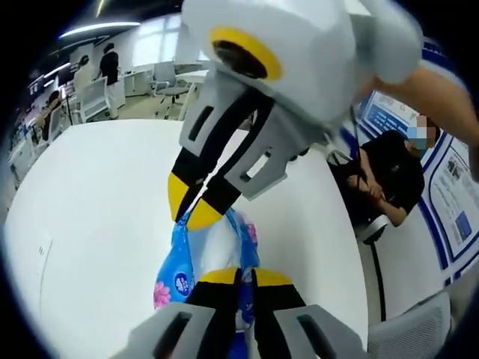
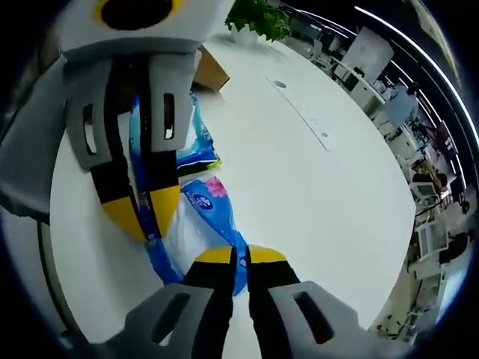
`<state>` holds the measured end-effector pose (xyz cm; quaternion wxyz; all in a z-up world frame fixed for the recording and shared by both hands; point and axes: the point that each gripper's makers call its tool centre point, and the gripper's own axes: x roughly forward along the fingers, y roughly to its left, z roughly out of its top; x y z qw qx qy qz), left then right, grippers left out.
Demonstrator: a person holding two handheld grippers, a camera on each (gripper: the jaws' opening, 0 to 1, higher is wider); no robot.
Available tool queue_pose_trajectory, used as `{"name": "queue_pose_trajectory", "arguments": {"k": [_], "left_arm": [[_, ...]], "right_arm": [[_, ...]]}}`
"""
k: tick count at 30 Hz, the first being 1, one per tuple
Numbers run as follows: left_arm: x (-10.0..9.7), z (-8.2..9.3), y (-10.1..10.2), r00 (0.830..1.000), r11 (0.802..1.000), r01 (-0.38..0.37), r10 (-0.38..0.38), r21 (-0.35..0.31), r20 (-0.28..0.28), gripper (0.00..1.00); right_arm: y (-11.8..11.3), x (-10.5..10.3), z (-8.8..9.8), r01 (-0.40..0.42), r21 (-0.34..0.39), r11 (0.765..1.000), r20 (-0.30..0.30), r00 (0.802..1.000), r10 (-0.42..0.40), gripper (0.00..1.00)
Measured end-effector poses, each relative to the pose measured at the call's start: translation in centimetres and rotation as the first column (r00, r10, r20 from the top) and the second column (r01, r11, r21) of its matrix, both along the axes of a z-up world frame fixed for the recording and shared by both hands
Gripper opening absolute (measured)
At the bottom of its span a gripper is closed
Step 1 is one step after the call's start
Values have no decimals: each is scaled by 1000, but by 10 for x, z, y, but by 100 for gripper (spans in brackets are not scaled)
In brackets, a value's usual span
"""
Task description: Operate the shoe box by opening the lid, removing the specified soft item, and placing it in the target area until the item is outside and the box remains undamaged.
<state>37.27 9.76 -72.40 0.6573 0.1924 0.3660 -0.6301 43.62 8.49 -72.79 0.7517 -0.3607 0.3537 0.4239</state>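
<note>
In the left gripper view, the left gripper [image 1: 245, 278] rises from the bottom with its yellow-tipped fingers [image 1: 218, 277] closed on the near end of a blue and white soft pack [image 1: 179, 273]. The right gripper [image 1: 193, 206] reaches down from the top, and its fingers are pinched shut on the far end of the same pack. The pack is thus held between the two grippers, above the white surface [image 1: 97, 217]; whether it touches the surface cannot be told.

In the right gripper view, the right gripper [image 2: 239, 258] is seen closed on the edge of the soft pack [image 2: 206, 217], while the left gripper [image 2: 144, 213] comes down from the upper left, gripping the other end. A second blue packet [image 2: 196, 138] lies on the surface [image 2: 314, 202] just behind. A brown cardboard box [image 2: 209, 71] stands further back, near a potted plant [image 2: 258, 19]; its contents cannot be seen.

A seated person [image 1: 389, 179] is visible at the right of the left gripper view.
</note>
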Motion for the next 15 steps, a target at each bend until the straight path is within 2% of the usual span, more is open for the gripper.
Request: {"name": "queue_pose_trajectory", "arguments": {"k": [5, 15], "left_arm": [[5, 8, 10, 999, 1000, -13, 13, 1, 32, 8], [8, 35, 28, 995, 998, -46, 49, -34, 88, 21]], "right_arm": [[-2, -2, 8, 7, 7, 1000, 4, 1000, -7, 7], [4, -17, 29, 28, 30, 999, 7, 1000, -29, 19]]}}
